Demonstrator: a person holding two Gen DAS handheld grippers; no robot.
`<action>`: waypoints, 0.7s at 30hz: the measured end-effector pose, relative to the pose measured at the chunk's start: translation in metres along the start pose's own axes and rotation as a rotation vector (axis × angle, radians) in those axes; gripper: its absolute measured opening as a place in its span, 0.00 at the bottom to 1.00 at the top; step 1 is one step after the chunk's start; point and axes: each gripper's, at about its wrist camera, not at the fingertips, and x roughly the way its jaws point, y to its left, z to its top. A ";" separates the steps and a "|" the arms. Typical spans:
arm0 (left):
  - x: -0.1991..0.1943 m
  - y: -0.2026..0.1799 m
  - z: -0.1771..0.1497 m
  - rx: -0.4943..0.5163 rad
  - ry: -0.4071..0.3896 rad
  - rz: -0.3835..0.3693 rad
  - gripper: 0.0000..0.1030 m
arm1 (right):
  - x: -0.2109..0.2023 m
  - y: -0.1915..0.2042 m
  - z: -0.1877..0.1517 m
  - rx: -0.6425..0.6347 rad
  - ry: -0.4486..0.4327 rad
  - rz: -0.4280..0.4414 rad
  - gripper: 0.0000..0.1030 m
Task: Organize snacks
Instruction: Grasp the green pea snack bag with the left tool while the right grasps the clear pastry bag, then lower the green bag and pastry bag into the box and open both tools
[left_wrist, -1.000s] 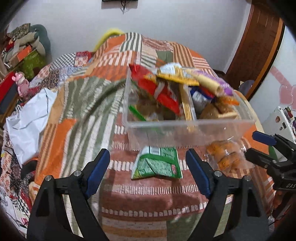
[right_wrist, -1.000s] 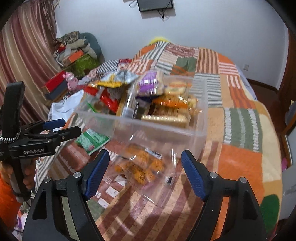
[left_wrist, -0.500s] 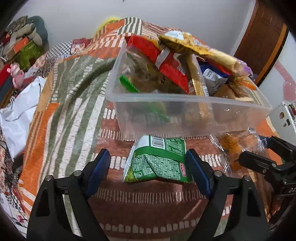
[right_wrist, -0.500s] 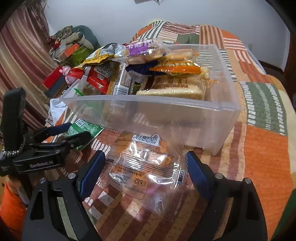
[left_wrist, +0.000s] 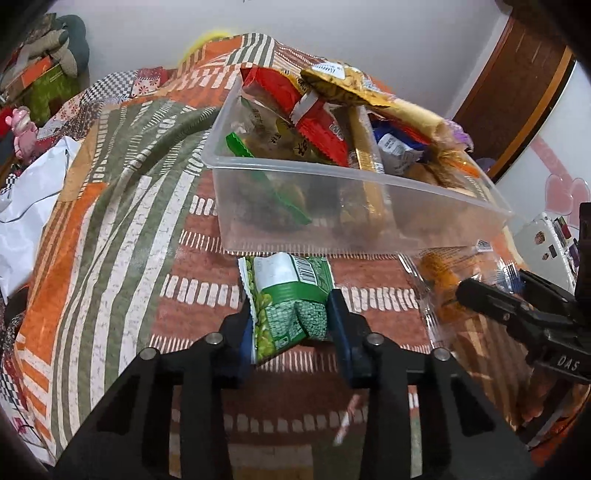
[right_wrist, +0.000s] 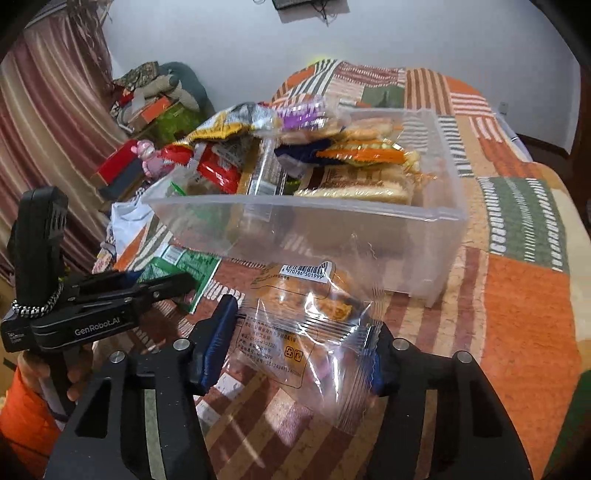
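Observation:
A clear plastic bin (left_wrist: 369, 218) heaped with snack packets stands on the patchwork bedspread; it also shows in the right wrist view (right_wrist: 314, 229). My left gripper (left_wrist: 291, 325) is shut on a green pea snack bag (left_wrist: 288, 299) just in front of the bin. My right gripper (right_wrist: 299, 339) is closed around a clear bag of orange pastries (right_wrist: 306, 325), its blue pads pressing both edges. The green bag (right_wrist: 184, 266) and the left gripper (right_wrist: 110, 299) show at the left of the right wrist view. The right gripper (left_wrist: 517, 306) shows at the right of the left wrist view.
The bedspread (right_wrist: 524, 295) stretches to the right and behind the bin. White cloth (left_wrist: 26, 206) lies at the bed's left edge. Boxes and a pink toy (right_wrist: 147, 155) sit on the floor to the left. A wooden door (left_wrist: 517, 92) stands at the far right.
Both grippers have closed from wide open: the left onto the green pea bag, the right onto the clear pastry bag. Both have moved closer to the bin.

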 end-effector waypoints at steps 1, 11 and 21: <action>-0.004 -0.002 -0.001 0.005 -0.009 0.003 0.32 | -0.002 -0.002 0.002 0.001 -0.001 0.013 0.42; -0.049 -0.026 0.002 0.089 -0.109 0.013 0.26 | -0.028 0.004 0.006 -0.025 -0.071 0.031 0.39; -0.081 -0.028 0.036 0.094 -0.216 -0.002 0.26 | -0.051 0.010 0.035 -0.029 -0.179 0.041 0.39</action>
